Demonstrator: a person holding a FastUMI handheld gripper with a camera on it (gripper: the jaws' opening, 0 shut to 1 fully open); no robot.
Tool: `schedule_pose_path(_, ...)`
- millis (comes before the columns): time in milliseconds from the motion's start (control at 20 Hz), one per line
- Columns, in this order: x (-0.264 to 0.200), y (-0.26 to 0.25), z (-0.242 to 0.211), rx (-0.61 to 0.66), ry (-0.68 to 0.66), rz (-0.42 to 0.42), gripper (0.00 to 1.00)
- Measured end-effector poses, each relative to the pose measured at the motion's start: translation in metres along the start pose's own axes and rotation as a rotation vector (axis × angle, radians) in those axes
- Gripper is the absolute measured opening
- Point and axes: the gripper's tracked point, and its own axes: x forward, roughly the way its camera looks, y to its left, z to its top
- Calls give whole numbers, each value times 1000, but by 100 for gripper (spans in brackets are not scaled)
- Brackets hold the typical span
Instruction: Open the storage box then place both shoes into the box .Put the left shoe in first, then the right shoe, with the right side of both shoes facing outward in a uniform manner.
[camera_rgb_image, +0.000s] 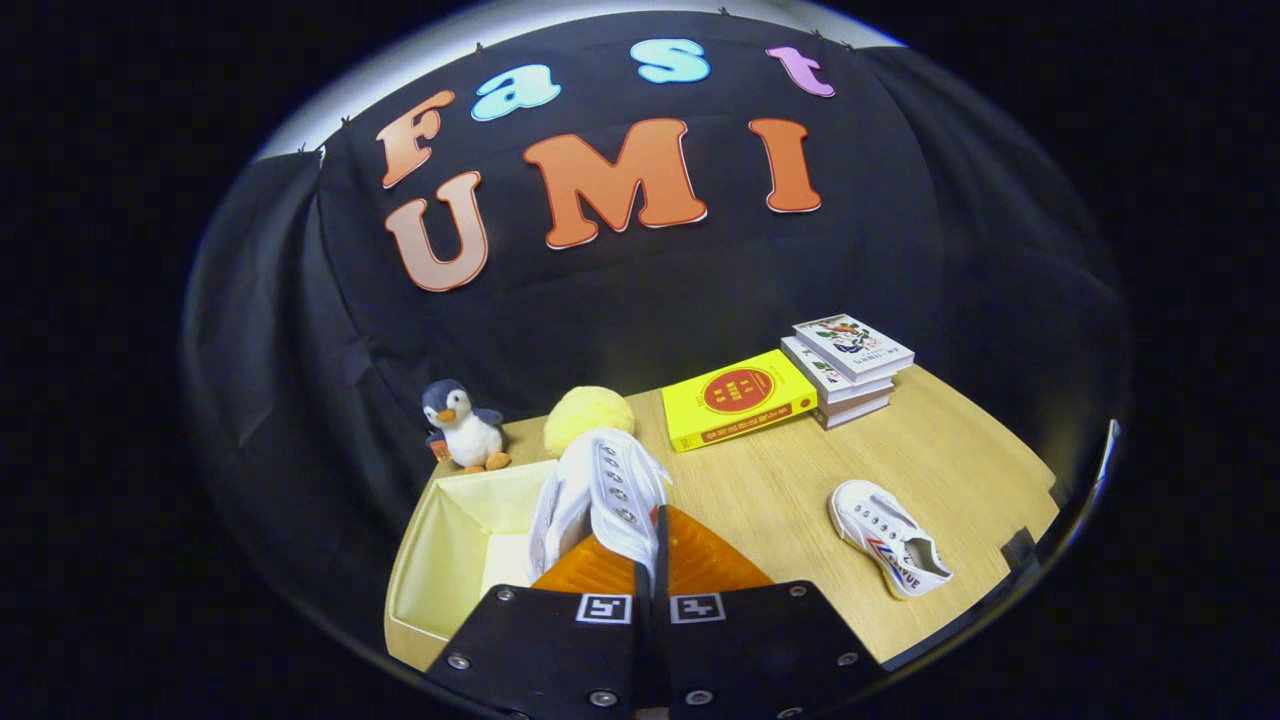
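The gripper (648, 560) has its fingers clamped on a white shoe (600, 500), held just above the open storage box (440, 560) — presumably the left shoe, due in first, though its side is hard to read here. The other shoe (890, 550) lies on the table (780, 480), well apart, waiting.

I see a wooden table (760, 490) in front of a black cloth wall (620, 290); at its far edge I note a plush penguin (463, 425), upright and facing forward; just beside it lies a round yellow plush ball (587, 413); further along I see a yellow book (738, 398) lying flat, with a red disc on its cover; next to it, a stack of books (848, 365) with pale illustrated covers.
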Motion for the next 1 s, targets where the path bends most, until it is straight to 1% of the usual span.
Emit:
schedule_pose_path(200, -1, 54, -3, 12, 4, 40, 0)
schedule_pose_path(500, 14, 115, -28, 37, 61, 72, 0)
schedule_pose_path(800, 43, 150, -57, 31, 125, 53, 0)
schedule_pose_path(1000, 66, 159, -77, 24, 160, 3, 0)
